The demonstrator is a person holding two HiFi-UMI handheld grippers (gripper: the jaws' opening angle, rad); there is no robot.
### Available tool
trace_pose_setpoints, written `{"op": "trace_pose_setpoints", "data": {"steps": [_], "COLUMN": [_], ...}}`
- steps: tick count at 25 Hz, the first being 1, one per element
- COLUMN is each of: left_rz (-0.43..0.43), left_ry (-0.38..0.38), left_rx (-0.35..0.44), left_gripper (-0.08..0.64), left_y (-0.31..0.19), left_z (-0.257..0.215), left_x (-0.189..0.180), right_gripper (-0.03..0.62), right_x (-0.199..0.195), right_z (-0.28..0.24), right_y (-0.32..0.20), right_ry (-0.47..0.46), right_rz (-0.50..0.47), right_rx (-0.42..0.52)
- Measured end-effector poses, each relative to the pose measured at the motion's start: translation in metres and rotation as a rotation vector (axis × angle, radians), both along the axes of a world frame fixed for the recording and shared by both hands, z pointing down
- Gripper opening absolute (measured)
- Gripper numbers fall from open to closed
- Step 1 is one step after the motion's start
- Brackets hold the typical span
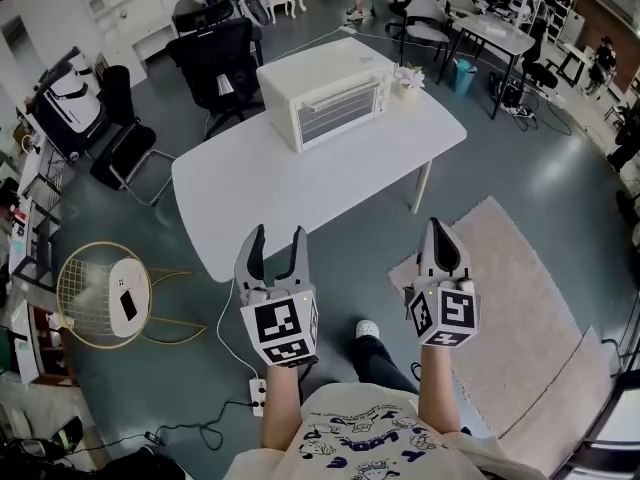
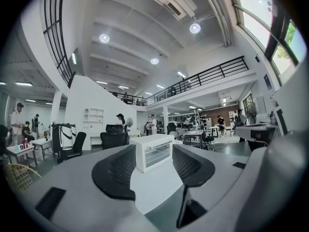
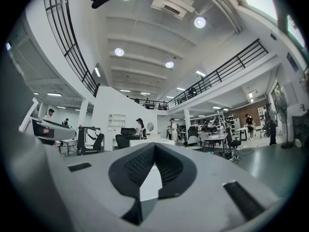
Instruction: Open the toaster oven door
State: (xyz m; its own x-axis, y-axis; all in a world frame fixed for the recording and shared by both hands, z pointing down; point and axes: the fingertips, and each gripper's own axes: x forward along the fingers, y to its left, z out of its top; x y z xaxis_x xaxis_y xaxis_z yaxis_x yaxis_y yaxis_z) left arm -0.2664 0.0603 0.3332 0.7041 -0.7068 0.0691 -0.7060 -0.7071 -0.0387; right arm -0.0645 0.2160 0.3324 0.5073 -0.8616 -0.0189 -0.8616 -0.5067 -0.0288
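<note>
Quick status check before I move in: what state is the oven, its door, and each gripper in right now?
toaster oven: upright on the white table, nothing touching it.
oven door: closed.
left gripper: open, empty, well short of the oven.
right gripper: shut, nothing between its jaws, well short of the oven.
flower pot: upright beside the oven.

The toaster oven (image 1: 325, 93) looks matt white metal, the table (image 1: 250, 198) smooth.
</note>
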Motion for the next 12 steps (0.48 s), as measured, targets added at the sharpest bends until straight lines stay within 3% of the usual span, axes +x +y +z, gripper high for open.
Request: {"op": "trace_pose_setpoints", "data": {"steps": [12], "left_rz": [-0.073], "left_ry": [-0.002], "left_rx": [0.015], "left_gripper": [0.242], "left_y": [-0.062], "left_z": [-0.020], "left_x": [0.117], "right_gripper": [-0.003], "right_x": [0.125], "right_z": [-0.027], "right_y": [-0.075], "right_ry": [0.019], "right_rz": [-0.071], "right_rx": [0.019]}}
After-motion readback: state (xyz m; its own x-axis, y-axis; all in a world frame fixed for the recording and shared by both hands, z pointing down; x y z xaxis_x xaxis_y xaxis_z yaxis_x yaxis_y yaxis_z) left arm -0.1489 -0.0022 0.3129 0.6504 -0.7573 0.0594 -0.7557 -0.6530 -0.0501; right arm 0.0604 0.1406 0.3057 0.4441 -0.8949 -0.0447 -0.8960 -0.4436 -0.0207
